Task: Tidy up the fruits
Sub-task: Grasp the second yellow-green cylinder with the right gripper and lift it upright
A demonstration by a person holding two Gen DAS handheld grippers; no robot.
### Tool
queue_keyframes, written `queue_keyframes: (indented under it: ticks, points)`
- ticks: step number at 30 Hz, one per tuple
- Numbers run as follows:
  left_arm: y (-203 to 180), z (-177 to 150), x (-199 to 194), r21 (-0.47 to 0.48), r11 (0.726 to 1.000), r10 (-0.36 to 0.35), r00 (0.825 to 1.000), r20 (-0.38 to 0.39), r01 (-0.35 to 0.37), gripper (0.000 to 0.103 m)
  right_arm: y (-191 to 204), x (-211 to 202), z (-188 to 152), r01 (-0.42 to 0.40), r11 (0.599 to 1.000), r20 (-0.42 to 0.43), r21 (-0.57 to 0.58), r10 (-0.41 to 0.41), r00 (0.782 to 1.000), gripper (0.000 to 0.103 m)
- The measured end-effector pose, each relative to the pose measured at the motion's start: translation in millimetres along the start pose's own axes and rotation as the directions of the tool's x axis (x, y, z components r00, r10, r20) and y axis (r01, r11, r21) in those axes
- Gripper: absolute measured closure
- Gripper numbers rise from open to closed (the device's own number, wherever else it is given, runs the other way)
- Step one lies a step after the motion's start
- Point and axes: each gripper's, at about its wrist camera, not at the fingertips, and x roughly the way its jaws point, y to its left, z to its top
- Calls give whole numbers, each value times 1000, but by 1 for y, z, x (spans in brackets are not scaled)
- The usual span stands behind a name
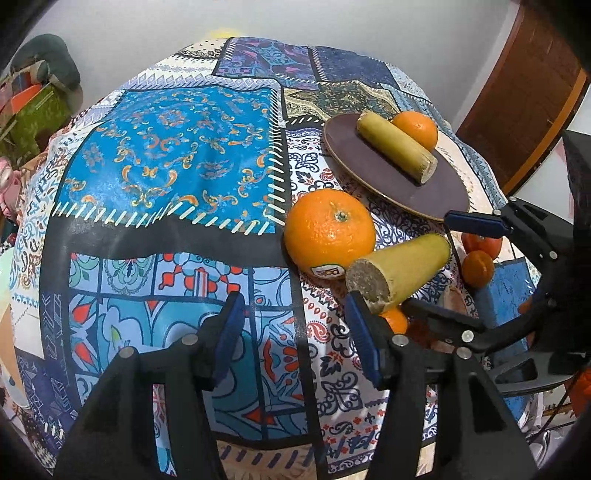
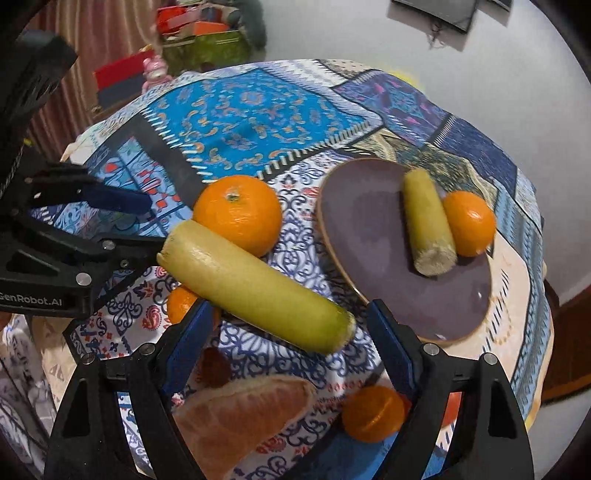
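Fibrous-ended yellow-green cane piece (image 2: 255, 291) lies between right gripper (image 2: 291, 350) jaws.

A patchwork tablecloth (image 1: 166, 155) in blues, whites and oranges is covering the round table and hanging over its edge. Behind the table a plain white wall (image 1: 147, 29) is showing. Off to one side, a pile of boxes (image 2: 199, 40) in red, orange and green is sitting against a curtain (image 2: 92, 40), with a small pink figure (image 2: 156, 72) standing in front of it. A brown wooden door (image 1: 517, 110) is standing at the other side.
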Motion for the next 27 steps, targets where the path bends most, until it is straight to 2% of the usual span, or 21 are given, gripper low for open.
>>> queue_keyframes:
  ticks: [6, 13, 16, 18, 20, 22, 27]
  points:
    - [18, -19, -19, -50, 999, 4, 1000, 28, -3, 41, 6, 1, 9, -62, 997, 6, -48, 63, 998, 25]
    - [39, -46, -36, -119, 993, 24, 999, 26, -21, 40, 11, 11, 21, -137, 987, -49, -81, 133, 990, 26]
    - [43, -50, -36, -141, 990, 25, 1000, 18, -22, 39, 2, 20, 26, -209, 978, -98, -11, 207, 973, 26]
    - [44, -50, -36, -149, 989, 17, 1000, 17, -14, 39, -2, 22, 26, -247, 969, -108, 29, 249, 962, 31]
    - [43, -49, -37, -151, 988, 10, 1000, 21, -7, 39, -1, 19, 26, -240, 970, -101, 27, 242, 965, 38]
    - [41, -49, -38, -143, 990, 5, 1000, 27, -1, 39, 6, 12, 25, -197, 980, -93, -6, 195, 976, 46]
    - [33, -46, -41, -126, 992, -2, 999, 37, 7, 39, 6, 1, 20, -126, 992, -64, -12, 125, 990, 56]
